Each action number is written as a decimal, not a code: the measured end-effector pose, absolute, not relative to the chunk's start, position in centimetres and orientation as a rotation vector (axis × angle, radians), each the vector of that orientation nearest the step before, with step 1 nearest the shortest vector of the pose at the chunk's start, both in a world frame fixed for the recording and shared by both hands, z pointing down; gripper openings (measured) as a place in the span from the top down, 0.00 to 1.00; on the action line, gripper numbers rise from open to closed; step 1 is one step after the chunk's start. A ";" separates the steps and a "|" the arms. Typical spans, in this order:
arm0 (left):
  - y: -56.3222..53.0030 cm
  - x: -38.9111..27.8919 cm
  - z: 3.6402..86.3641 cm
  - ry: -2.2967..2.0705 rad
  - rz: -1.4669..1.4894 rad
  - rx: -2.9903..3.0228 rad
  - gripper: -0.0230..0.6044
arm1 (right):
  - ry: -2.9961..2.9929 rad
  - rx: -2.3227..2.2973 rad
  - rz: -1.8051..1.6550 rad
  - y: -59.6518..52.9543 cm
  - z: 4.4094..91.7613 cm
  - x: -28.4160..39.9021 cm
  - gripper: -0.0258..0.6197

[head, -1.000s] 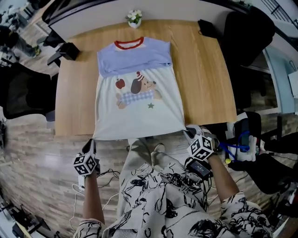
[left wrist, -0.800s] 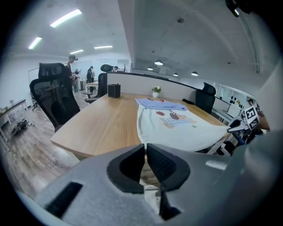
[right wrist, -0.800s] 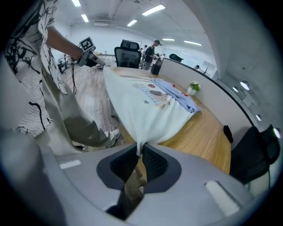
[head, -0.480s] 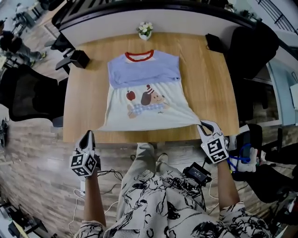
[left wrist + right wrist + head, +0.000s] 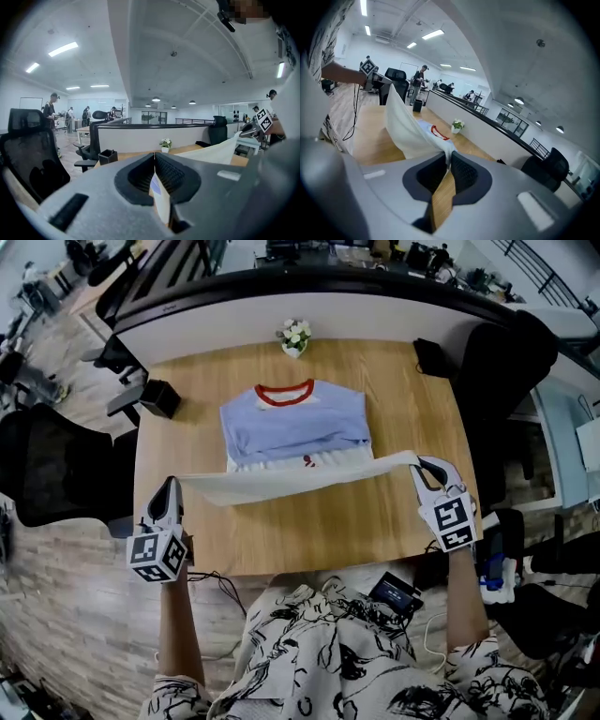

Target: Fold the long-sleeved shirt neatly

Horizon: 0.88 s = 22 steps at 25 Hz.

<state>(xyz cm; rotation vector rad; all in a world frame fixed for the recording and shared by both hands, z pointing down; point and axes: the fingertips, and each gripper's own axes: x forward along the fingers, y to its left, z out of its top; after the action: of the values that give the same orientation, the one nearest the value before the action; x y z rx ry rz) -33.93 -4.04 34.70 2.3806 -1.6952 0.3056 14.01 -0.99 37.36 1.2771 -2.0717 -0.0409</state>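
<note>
Head view: long-sleeved shirt [image 5: 293, 420] lies on the wooden table [image 5: 328, 526], red collar at the far end near the small flower pot [image 5: 294, 336], a black box [image 5: 160, 397] off its left shoulder. Left gripper [image 5: 169, 491]: jaws pressed together on the left hem corner, cloth pinched between the pads in the left gripper view. Right gripper [image 5: 424, 468]: jaws likewise clamped on the right hem corner. Change: a second ago the hem [image 5: 300, 480] hung at the table's near edge with the dog print fully exposed; it is now lifted, stretched taut between the grippers and carried over the print, of which only a red speck shows. Status, as a judgement: bottom-to-collar fold roughly halfway; the hem has yet to be laid down level near the collar.
</note>
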 end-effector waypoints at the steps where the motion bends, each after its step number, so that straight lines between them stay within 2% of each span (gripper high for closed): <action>1: -5.2 -34.1 34.4 -1.690 0.310 2.395 0.95 | -2.064 1.286 -0.049 -2.1 36.9 13.9 0.90; 11: -18.7 -34.2 34.9 -1.657 0.362 2.443 0.95 | -1.979 1.241 -0.087 -14.6 36.7 13.5 0.90; 22: -31.6 -34.2 45.9 -1.690 0.664 2.303 0.95 | -1.949 0.936 0.009 -29.1 46.8 13.4 0.90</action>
<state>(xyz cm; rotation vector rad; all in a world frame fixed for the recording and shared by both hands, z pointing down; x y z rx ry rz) -34.19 -31.58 45.91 2.3027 -1.6902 0.6637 13.38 -29.06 46.83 0.9358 -1.9493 0.0092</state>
